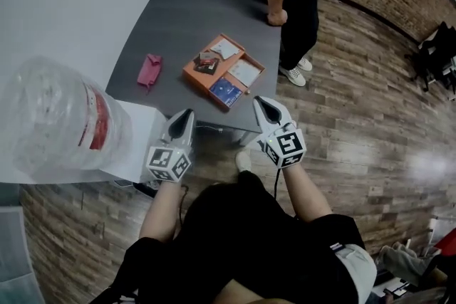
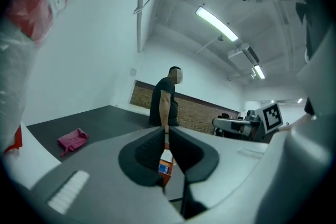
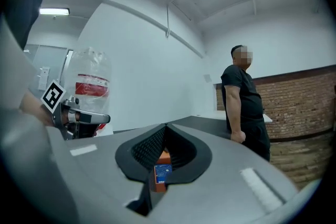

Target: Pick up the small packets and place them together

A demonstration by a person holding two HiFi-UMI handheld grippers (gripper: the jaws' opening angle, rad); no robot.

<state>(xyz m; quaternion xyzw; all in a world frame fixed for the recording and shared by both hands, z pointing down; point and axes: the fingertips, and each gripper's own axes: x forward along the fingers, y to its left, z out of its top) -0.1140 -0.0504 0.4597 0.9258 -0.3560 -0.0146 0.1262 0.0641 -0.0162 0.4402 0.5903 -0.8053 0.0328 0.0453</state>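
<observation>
Left gripper [image 1: 188,112] hangs just short of the near edge of the table [image 1: 185,3]. Its jaws are drawn almost together, with only a sliver between them and nothing in it. Past it, well to the left on the table, lies a pink cloth [image 1: 149,70], limp and crumpled; I can't tell whether it counts as a packet.

Toward the middle sits the orange tray [image 1: 191,72], and the packets are all inside it, spread among its compartments. The dark packet [image 1: 207,65] is at the left, a white packet [image 1: 226,48] at the far corner, another white one at the right, and the blue packet [image 1: 226,90] nearest me. I judge them thin, very light and bendy, likely slick on their faces. They lie flat, so a pinch from above would probably skate off. I'd go for a raised edge or corner, closing gently across the short side and keeping clear of the tray walls. The tray looks light too, so it may slide if I nudge it.

Right gripper [image 1: 261,102] is clenched on nothing, also just short of the table edge, near the tray's blue corner.
</observation>
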